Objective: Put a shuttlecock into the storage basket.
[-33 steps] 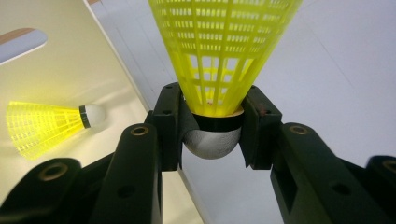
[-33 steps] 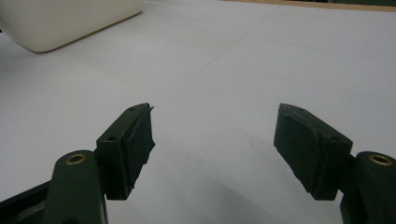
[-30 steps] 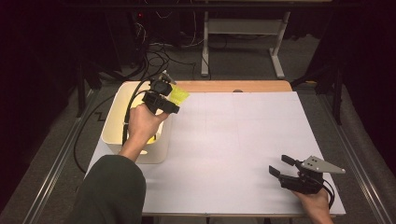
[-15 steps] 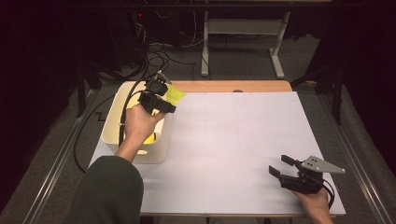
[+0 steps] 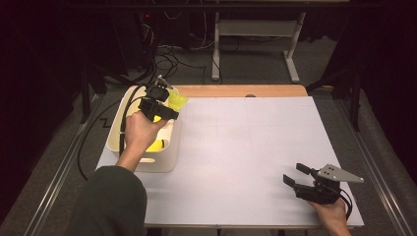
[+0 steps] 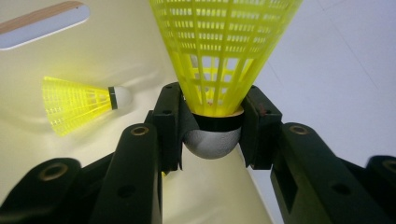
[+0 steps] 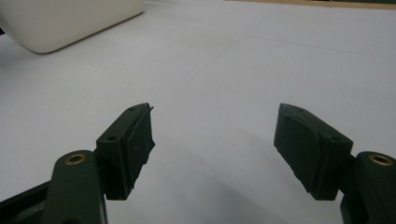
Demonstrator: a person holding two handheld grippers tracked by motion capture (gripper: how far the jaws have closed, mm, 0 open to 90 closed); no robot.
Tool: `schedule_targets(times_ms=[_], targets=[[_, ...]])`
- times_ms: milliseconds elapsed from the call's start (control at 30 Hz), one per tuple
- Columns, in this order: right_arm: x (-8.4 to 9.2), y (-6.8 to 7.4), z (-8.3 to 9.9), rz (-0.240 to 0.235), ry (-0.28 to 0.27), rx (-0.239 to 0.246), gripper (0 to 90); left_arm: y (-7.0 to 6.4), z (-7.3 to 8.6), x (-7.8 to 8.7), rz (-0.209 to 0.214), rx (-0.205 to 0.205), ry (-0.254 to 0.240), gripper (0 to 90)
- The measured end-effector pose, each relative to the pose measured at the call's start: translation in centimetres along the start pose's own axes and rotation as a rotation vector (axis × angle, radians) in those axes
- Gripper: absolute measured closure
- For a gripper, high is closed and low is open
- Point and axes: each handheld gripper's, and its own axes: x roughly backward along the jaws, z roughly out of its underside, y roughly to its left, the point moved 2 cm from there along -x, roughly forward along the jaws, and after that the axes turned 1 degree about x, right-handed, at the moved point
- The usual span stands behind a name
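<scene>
My left gripper [image 5: 164,107] is shut on a yellow shuttlecock [image 6: 223,51], its pads clamped on the black band above the grey-white cork, and holds it above the far right rim of the cream tub [image 5: 118,129]. The skirt [image 5: 177,102] points away from the hand. A second yellow shuttlecock [image 6: 79,103] lies on its side on the tub's floor, and in the high view some yellow [image 5: 157,145] shows inside the tub below the hand. My right gripper [image 5: 295,176] rests open at the table's near right corner, nothing between its jaws [image 7: 212,140].
The white table top [image 5: 246,142] stretches between the two hands. A wooden strip [image 5: 241,91] runs along its far edge. The tub [image 7: 65,18] appears far off in the right gripper view. Cables [image 5: 162,59] and a metal frame stand on the floor beyond the table.
The left hand has drifted slightly with the shuttlecock still in its grip. The right hand has kept still.
</scene>
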Motion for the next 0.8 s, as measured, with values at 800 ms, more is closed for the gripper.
schedule_targets(times_ms=[800], targets=[[0.0, -0.1, 0.0, -0.002, -0.001, -0.004, 28.5, 1.2, 0.7, 0.7, 0.004, 0.027, -0.025, 64.6]])
